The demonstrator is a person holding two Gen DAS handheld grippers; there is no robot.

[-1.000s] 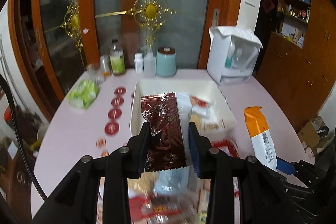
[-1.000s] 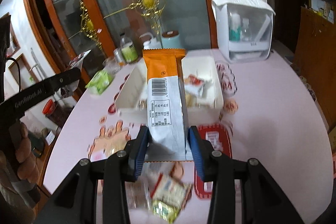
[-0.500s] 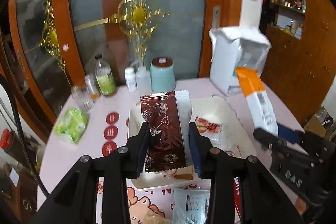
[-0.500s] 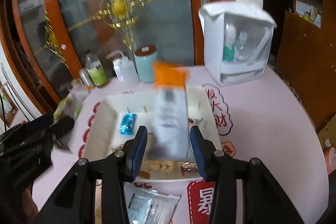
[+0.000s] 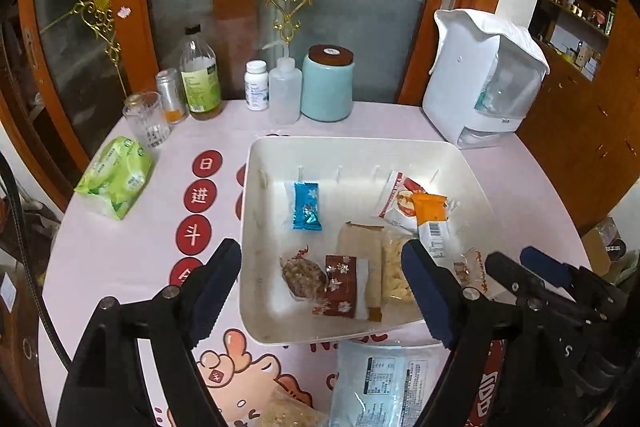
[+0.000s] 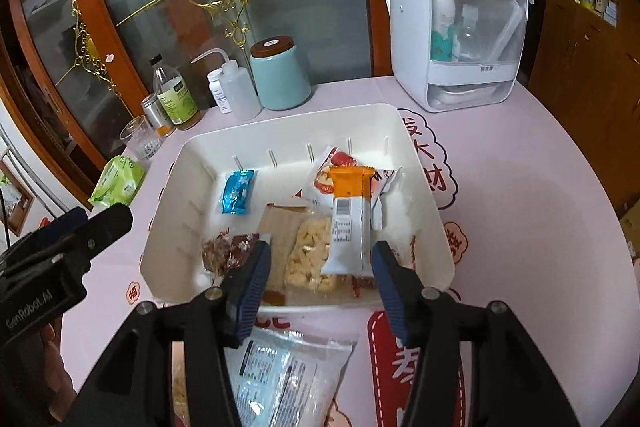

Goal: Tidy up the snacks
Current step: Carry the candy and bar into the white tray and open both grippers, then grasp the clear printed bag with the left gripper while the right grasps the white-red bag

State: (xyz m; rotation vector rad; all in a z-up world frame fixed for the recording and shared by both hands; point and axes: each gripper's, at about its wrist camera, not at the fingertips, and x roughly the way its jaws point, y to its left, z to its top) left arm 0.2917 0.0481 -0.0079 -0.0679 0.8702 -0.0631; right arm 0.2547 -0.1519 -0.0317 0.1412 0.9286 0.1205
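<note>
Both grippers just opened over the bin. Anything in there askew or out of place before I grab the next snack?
One thing: the orange-topped packet lies propped at a slant on other snacks in the white bin, not flat. The dark red packet overlaps its neighbours too. Nothing looks spilled or torn.

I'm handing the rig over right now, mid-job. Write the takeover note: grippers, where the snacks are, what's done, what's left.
Left gripper: open, empty, above the near edge of the white bin.
Right gripper: open, empty, above the bin's near right part.
Done: the dark red packet and the orange-topped packet lie in the bin, alongside the blue packet and several other snacks.
Left: the clear pale-blue bag on the table just in front of the bin, and a yellowish snack bag beside it, partly hidden by the grippers.
</note>
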